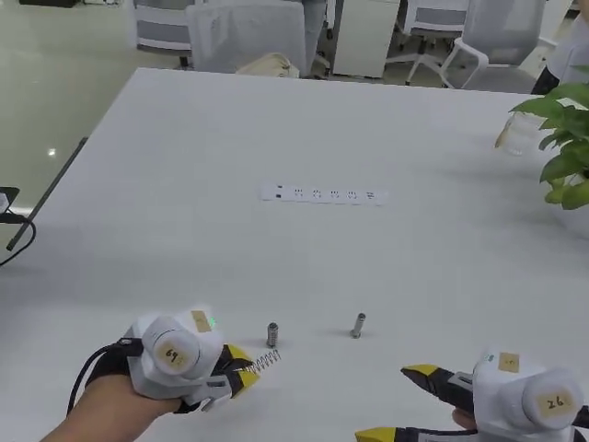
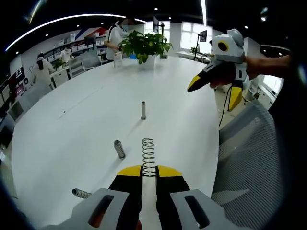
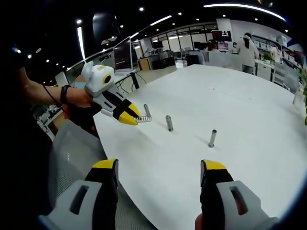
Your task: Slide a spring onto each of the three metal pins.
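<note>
Right gripper (image 3: pixel 158 165) hangs spread and empty while left gripper (image 2: pixel 149 168), low over the table (image 2: pixel 72 124) and short of the bare pin (image 2: pixel 143 110), pinches one end of the spring (image 2: pixel 148 152), a light, bendy little thing that probably wants a gentle grip near its end.

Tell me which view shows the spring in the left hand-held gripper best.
The left gripper view: the spring juts straight out from the shut left hand-held gripper, close up, each coil distinct. The head view shows it small at the yellow tips; the right gripper view shows it tiny, side-on.
</note>
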{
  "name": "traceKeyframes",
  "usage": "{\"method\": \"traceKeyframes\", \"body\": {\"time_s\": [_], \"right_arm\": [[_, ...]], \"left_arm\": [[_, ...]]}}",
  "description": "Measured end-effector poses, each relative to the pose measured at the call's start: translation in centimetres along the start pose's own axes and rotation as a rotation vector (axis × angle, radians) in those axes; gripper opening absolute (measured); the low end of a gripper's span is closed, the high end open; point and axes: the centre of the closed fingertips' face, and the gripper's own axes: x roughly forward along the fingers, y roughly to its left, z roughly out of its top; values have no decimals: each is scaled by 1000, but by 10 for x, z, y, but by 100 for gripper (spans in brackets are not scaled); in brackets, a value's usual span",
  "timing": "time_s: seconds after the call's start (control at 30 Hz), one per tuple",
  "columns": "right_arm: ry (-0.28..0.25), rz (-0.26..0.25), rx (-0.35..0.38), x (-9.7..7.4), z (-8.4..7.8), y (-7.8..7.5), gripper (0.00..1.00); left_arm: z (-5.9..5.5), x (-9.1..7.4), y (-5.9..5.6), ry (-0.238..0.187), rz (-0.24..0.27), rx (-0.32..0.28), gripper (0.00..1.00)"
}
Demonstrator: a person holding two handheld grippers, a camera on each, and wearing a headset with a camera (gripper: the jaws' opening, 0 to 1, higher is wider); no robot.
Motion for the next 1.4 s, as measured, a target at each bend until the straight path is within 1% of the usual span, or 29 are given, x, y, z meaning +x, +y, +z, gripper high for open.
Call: {"method": "traceKeyframes", "body": {"time_s": [0.17, 0.23, 0.53, 0.73, 0.8, 1.0, 1.27, 1.4], "right_arm": [[0, 11, -6, 2, 2, 2, 68], [-2, 14, -5, 3, 3, 1, 68], [-8, 34, -18, 8, 8, 4, 67], [-7, 53, -26, 11, 9, 9, 64], [-6, 66, -30, 12, 9, 12, 63], [-7, 83, -39, 15, 11, 16, 62], [-6, 118, -49, 21, 14, 24, 60], [-6, 132, -53, 24, 16, 27, 58]], "left_arm": [[6, -4, -3, -9, -1, 16, 2], [7, -5, -6, -11, -5, 23, 2], [13, -5, -23, -18, -27, 51, 2], [18, -7, -32, -24, -43, 75, 2], [20, -7, -35, -25, -47, 82, 2], [25, -6, -44, -31, -64, 101, 2], [33, -4, -62, -41, -91, 131, 2], [35, -3, -68, -43, -102, 143, 2]]}}
